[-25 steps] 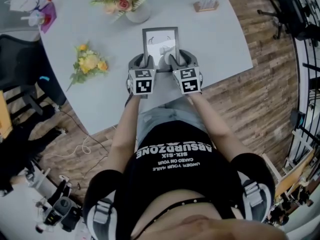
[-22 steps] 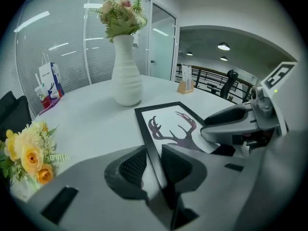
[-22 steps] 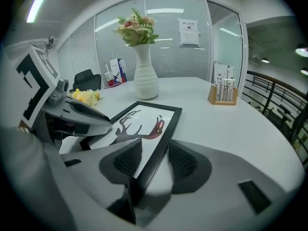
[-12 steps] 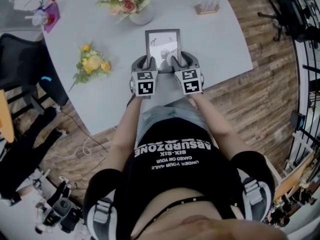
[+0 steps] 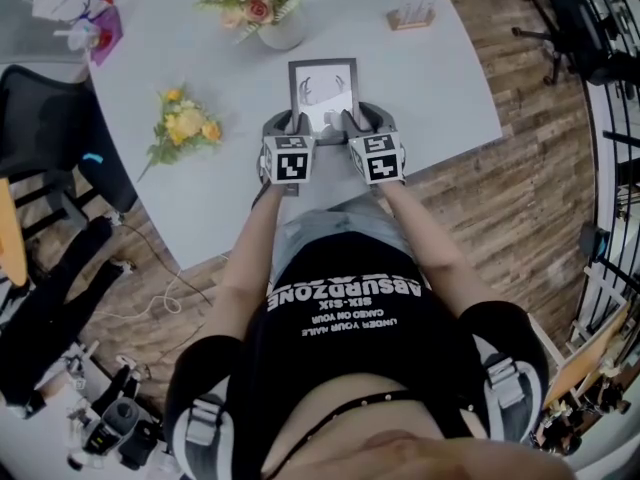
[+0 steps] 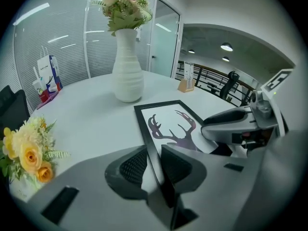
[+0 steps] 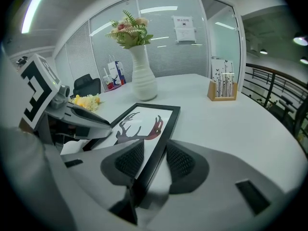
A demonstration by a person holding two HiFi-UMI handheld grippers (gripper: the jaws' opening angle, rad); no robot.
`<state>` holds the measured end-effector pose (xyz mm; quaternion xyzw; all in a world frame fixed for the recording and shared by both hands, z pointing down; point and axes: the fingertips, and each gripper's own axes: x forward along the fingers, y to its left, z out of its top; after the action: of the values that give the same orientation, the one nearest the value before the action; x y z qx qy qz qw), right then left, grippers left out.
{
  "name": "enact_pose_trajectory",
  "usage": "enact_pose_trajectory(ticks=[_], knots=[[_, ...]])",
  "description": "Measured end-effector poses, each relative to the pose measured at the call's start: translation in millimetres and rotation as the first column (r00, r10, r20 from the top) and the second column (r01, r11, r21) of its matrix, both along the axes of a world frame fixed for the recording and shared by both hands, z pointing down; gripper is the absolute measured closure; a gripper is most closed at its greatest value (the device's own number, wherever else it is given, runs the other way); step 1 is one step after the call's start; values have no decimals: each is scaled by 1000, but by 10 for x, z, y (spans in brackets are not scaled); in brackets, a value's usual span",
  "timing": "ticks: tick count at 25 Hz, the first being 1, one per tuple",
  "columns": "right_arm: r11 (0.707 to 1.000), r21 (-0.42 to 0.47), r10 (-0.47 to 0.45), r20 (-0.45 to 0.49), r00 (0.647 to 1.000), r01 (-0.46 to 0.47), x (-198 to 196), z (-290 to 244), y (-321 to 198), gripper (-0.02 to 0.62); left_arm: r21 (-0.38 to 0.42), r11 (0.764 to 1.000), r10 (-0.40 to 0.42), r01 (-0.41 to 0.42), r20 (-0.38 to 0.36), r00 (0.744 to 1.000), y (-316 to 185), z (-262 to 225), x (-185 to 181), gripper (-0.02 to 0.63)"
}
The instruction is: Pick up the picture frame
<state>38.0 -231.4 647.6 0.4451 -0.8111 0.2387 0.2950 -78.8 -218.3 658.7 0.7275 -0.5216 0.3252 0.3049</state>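
Note:
The picture frame is black with a deer-antler print and lies flat on the grey table. My left gripper straddles its left rail near the close corner. In the left gripper view the rail runs between the pads, with a sliver of white showing beside the left pad. My right gripper straddles the right rail, with narrow gaps on both sides. Both sets of jaws have just been closing around the rails.
A white vase of flowers stands just beyond the frame's far end. A yellow bouquet lies to the left and a wooden card holder at the far right. The table's near edge runs under my forearms.
Both grippers keep their place at the frame's near end. Their fingers look slightly narrower about the side rails. The frame has not moved.

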Motion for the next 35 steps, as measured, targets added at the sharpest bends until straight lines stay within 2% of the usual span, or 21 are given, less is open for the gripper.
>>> enact_pose_trajectory(ticks=[6, 19, 26, 35], knots=[[999, 32, 30, 9, 1000, -30, 43, -144, -50, 485, -3, 1000, -27, 27, -26, 999, 26, -70, 0, 500], [991, 119, 57, 35, 998, -61, 134, -561, -197, 503, 60, 997, -42, 45, -46, 998, -8, -412, 89, 500], [983, 166, 68, 75, 995, -80, 179, -836, -188, 503, 133, 990, -39, 44, -41, 998, -40, -730, 105, 500], [961, 250, 89, 135, 987, -121, 250, -1332, -163, 505, 257, 964, -39, 62, -93, 995, -54, -1276, 140, 500]])
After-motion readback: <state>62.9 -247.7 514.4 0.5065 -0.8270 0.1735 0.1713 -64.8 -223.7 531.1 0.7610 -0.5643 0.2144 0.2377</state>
